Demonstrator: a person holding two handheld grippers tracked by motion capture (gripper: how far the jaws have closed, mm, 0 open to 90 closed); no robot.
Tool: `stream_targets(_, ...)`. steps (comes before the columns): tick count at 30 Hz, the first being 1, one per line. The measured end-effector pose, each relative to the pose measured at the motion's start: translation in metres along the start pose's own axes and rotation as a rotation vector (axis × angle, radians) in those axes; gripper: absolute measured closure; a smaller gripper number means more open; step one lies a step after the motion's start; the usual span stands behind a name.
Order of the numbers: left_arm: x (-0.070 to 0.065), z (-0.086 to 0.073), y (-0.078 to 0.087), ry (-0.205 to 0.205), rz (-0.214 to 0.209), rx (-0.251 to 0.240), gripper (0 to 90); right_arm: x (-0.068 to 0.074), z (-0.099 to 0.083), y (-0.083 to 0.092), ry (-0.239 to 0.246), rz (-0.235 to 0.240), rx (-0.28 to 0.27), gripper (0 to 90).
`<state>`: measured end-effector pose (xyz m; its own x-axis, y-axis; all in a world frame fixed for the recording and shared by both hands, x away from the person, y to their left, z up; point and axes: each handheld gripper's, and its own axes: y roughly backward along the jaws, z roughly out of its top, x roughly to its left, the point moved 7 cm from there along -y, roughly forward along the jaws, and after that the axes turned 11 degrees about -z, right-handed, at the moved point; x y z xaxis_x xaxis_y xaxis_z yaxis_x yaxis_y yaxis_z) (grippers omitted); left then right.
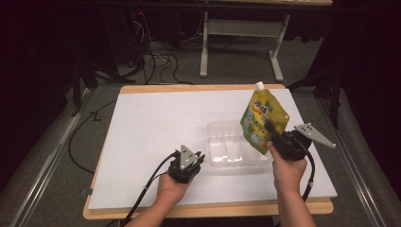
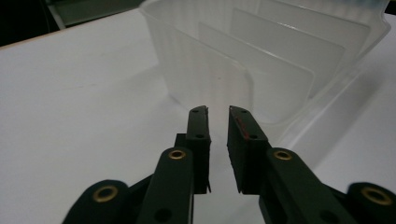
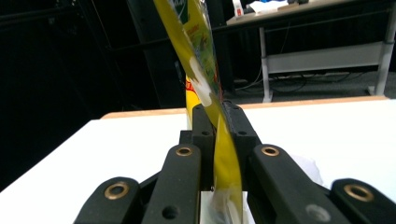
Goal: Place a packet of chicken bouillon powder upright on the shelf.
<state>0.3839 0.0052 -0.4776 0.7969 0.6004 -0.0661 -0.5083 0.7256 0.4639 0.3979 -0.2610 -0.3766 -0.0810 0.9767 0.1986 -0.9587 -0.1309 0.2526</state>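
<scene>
A yellow-green spout pouch point(image 1: 262, 118) with a white cap hangs tilted over the right end of a clear divided plastic tray point(image 1: 218, 126). My right gripper point(image 1: 270, 127) is shut on the pouch's lower edge; in the right gripper view the pouch point(image 3: 196, 56) rises edge-on from between the jaws of the right gripper point(image 3: 217, 108). My left gripper point(image 1: 198, 158) rests low by the tray's front left corner. In the left gripper view the left gripper point(image 2: 218, 109) has a narrow gap with nothing in it, and the tray point(image 2: 243, 70) stands just ahead.
A white sheet point(image 1: 156, 123) covers the wooden tabletop, with bare room to the left of the tray. Beyond the table's far edge stand a desk frame point(image 1: 279, 47) and loose cables point(image 1: 156, 61) on the floor.
</scene>
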Motion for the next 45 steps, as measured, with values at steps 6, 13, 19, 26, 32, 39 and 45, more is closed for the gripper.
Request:
stream_targets(6,0.021,-0.009,0.026,0.053,-0.023,-0.046,65.9,0.006,-0.008,-0.006,0.004,-0.022,0.014,86.0)
stream_targets(13,0.028,-0.006,0.029,0.07,-0.042,-0.066,62.0,0.007,-0.012,-0.011,0.012,-0.056,0.022,86.0)
stream_targets(19,0.022,-0.005,0.027,0.063,-0.055,-0.068,61.4,0.005,-0.015,-0.012,0.004,-0.076,0.022,86.0)
stream_targets(26,0.017,-0.005,0.03,0.078,-0.077,-0.074,62.1,0.011,-0.013,-0.013,-0.027,-0.064,0.021,86.1)
stream_targets(32,0.011,-0.003,0.028,0.06,-0.091,-0.083,62.5,0.007,-0.016,-0.015,-0.066,-0.073,0.022,86.1)
stream_targets(39,0.011,-0.004,0.025,0.072,-0.096,-0.075,63.1,0.002,-0.02,-0.014,-0.099,-0.081,0.016,86.2)
stream_targets(45,0.011,-0.004,0.024,0.058,-0.094,-0.074,63.4,-0.003,-0.022,-0.014,-0.107,-0.077,0.014,86.3)
